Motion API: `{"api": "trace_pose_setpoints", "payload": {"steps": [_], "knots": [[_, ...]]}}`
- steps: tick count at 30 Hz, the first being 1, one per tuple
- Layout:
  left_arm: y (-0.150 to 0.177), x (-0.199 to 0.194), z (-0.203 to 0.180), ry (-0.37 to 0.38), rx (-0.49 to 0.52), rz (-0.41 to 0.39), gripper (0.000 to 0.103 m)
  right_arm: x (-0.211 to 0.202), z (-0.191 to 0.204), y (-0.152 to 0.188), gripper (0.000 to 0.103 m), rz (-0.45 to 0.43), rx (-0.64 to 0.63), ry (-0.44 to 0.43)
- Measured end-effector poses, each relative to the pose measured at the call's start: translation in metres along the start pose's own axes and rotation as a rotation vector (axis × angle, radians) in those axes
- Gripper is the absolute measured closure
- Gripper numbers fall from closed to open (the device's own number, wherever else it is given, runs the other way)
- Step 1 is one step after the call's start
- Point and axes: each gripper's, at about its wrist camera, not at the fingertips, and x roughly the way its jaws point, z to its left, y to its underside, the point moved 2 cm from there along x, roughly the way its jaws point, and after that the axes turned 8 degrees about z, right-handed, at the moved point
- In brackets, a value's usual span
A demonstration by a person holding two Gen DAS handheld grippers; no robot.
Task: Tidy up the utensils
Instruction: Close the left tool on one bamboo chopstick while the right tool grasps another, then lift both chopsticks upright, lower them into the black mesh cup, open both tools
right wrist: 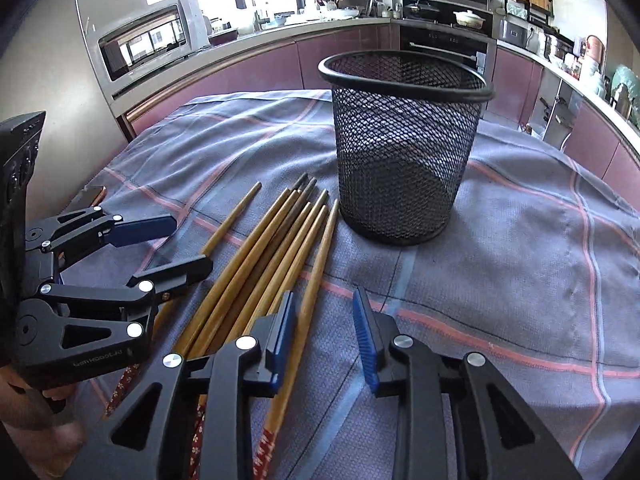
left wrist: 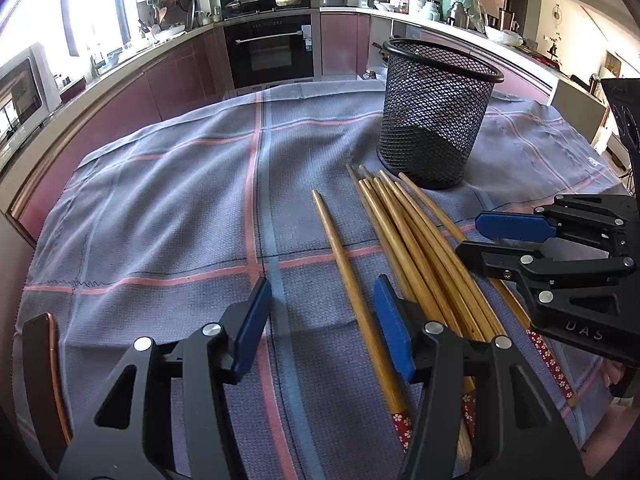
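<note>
Several wooden chopsticks (left wrist: 416, 240) (right wrist: 260, 260) lie side by side on a grey checked cloth (left wrist: 160, 200) (right wrist: 520, 240), tips pointing toward an upright, empty black mesh basket (left wrist: 436, 120) (right wrist: 404, 152). One lone chopstick (left wrist: 344, 264) lies apart to the left of the bundle. My left gripper (left wrist: 324, 328) (right wrist: 188, 246) is low over the cloth and open, with the lone chopstick between its fingers, close to the right pad. My right gripper (right wrist: 325, 338) (left wrist: 492, 240) is also open. The bundle's rightmost chopstick (right wrist: 316, 272) lies between its fingers, beside the left pad.
A dark flat object with a copper edge (left wrist: 52, 360) (right wrist: 94, 196) lies at the cloth's left side. Maroon kitchen cabinets, an oven (left wrist: 272, 52) and a microwave (right wrist: 148, 40) ring the table. A hand (right wrist: 24, 400) holds the left gripper.
</note>
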Motion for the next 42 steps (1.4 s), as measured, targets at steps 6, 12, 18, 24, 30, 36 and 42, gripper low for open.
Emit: {"api": "trace_pose_setpoints", "payload": {"steps": [6, 12, 18, 24, 30, 36, 42], "knots": [[-0.007, 0.004, -0.004, 0.008, 0.001, 0.01, 0.07, 0.004, 0.001, -0.006, 0.094, 0.009, -0.003, 0.016], [-0.008, 0.004, -0.001, 0.036, -0.045, 0.015, 0.092, 0.003, -0.005, -0.006, 0.098, 0.003, 0.044, -0.047], [-0.007, -0.002, 0.004, 0.065, -0.077, 0.008, 0.095, -0.013, -0.009, -0.005, 0.098, -0.04, 0.049, -0.088], [-0.01, -0.025, 0.011, 0.109, -0.078, -0.037, 0.096, -0.042, -0.015, -0.001, 0.098, -0.11, 0.036, -0.142], [-0.019, -0.068, 0.016, 0.198, -0.058, -0.134, 0.096, -0.083, -0.023, -0.006, 0.098, -0.223, 0.034, -0.19], [-0.034, -0.113, 0.018, 0.297, -0.048, -0.244, 0.096, -0.12, -0.028, -0.017, 0.098, -0.334, 0.026, -0.218], [-0.058, -0.152, 0.021, 0.339, -0.056, -0.341, 0.096, -0.145, -0.032, -0.034, 0.098, -0.417, 0.005, -0.204]]}}
